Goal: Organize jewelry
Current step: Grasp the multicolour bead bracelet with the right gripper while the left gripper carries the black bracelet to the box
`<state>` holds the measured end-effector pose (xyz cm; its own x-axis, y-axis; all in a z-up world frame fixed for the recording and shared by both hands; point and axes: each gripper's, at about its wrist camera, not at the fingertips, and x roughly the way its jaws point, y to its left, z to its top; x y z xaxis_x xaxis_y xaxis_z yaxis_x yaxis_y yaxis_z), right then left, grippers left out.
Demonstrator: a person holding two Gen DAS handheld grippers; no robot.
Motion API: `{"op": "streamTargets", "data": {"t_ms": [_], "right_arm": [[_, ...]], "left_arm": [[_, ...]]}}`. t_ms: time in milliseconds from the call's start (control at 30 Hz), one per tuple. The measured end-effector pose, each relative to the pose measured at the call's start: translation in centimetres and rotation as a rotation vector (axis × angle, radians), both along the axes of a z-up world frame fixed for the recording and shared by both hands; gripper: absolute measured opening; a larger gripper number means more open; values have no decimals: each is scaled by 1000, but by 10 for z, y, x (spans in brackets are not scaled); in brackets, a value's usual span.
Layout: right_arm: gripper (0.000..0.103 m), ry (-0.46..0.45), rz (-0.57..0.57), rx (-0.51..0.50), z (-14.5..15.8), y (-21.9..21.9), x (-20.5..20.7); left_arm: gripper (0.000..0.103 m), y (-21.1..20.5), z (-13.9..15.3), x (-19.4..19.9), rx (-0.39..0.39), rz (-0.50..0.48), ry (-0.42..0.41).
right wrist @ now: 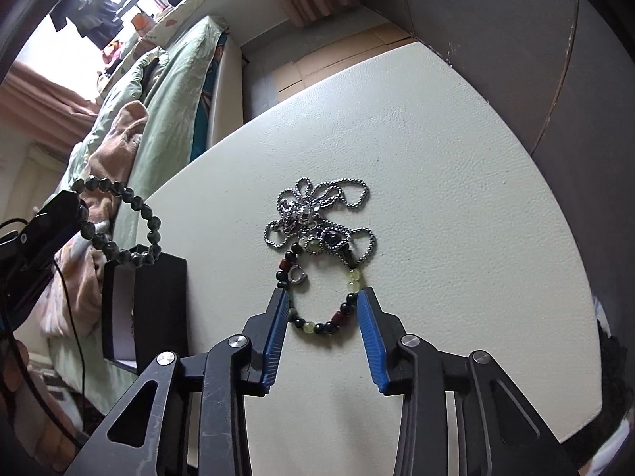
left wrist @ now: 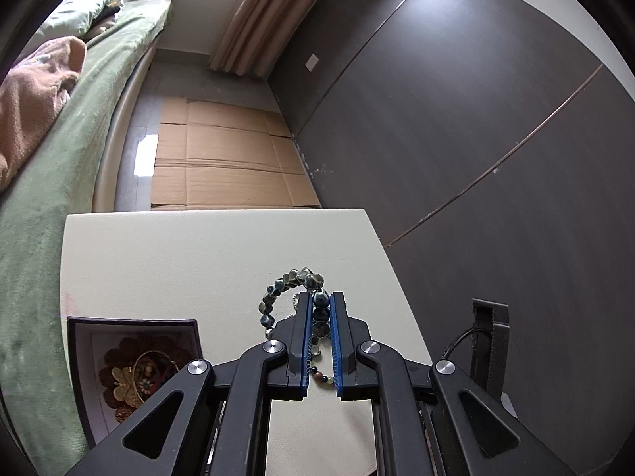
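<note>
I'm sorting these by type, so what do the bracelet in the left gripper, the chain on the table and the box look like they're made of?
The dark bracelet looks like polished stone or glass: mottled grey-green faceted beads with glints. The chain looks like bright metal, silvery linked loops that shine. The box seems to be dark card or leatherette, matte outside with a pale lining; which one cannot be told.

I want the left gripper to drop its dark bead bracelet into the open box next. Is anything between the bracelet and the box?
Nothing visible blocks it. The left gripper holds the dark bead bracelet in the air, up and to the right of the open box, with only bare table between. A brooch-like piece already lies inside.
</note>
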<state>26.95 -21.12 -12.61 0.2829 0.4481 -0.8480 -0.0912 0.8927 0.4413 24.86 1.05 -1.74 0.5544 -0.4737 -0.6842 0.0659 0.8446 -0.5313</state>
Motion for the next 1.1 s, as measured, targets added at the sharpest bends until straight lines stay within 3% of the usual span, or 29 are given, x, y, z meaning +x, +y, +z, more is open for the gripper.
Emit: {"op": "streamTargets", "data": {"t_ms": [200,400,500,567,733,1100], "right_arm": [[37,20,11,-29,-6,21,5],[36,10,103,-154,-10,54,-1],[30,-45,153,-290,-7,69,-10],[12,-71,166,-354,-6,74,-14],[11,-55,148,-248,3,59,-15],[11,-170,42,96,67,19,-31]], "left_arm": [[8,14,4,-6,-15,16,-12],[8,30,7,-12,-31,36,-21],[8,37,10,-13,-39,45,-23],[8,41,13,-15,-42,49,-22],[8,45,22,-22,-29,60,-28],[8,60,22,-45,65,58,-5]]}}
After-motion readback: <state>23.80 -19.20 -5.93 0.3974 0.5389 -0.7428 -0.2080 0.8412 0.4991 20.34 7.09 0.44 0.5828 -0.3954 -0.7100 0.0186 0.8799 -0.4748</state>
